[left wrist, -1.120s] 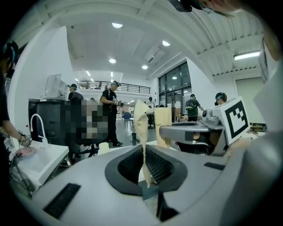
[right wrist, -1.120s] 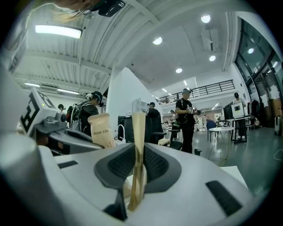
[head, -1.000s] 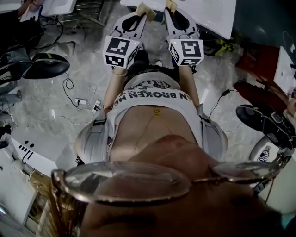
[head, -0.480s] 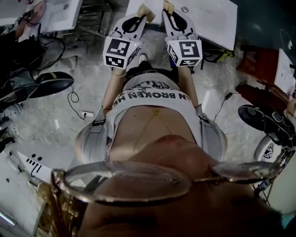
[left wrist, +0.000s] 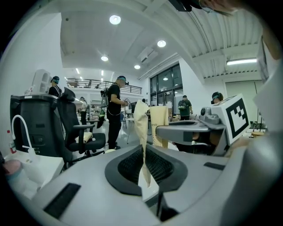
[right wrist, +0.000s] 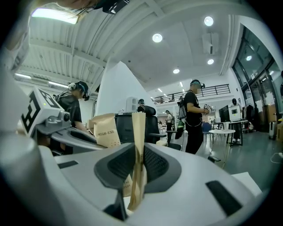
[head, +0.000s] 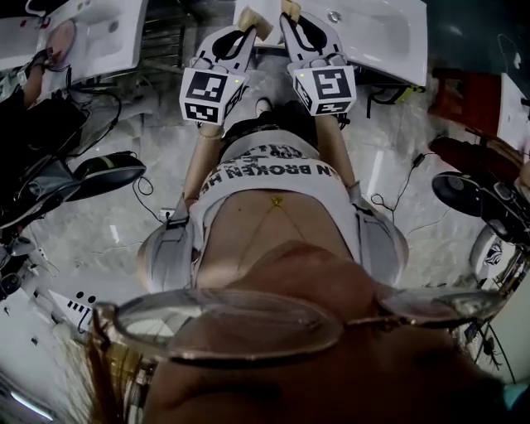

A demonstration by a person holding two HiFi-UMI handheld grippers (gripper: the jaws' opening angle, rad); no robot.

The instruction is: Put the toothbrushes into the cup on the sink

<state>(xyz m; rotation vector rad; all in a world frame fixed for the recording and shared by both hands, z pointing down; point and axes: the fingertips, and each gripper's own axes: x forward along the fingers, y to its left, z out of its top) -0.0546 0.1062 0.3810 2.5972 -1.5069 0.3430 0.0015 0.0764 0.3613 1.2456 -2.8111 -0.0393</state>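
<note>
- Head view: you held both grippers out in front of your chest. The left gripper [head: 251, 33] and right gripper [head: 290, 21] sat side by side, close together, with their tips reaching the near edge of the white sink [head: 389, 50].
- Left gripper view: the jaws were closed on a tan paper packet [left wrist: 142, 128]. It stood upright between the pads, with its top poking out past the tips. I take it for a wrapped toothbrush, though the wrapper hid what was inside.
- Right gripper view: the jaws were clamped on a second tan packet [right wrist: 138, 141], also upright. It was pinched flat along its middle.
- Both of the task's things were therefore in your grip, up in the air at the sink's near edge, and neither had been set down.
- I could not make out the cup in any view. Both gripper views looked out over the room rather than down at the sink.
- Step in hand, as I judged it: carrying the two packets to the sink, with the drop into the cup not yet begun.
- The next move called for tipping your head and the grippers down until the cup showed. Then bring one packet over its mouth, end first, and open that gripper only once the lower end was inside the rim.
- Going one at a time would have kept the two grippers from crowding each other at the cup.
</note>
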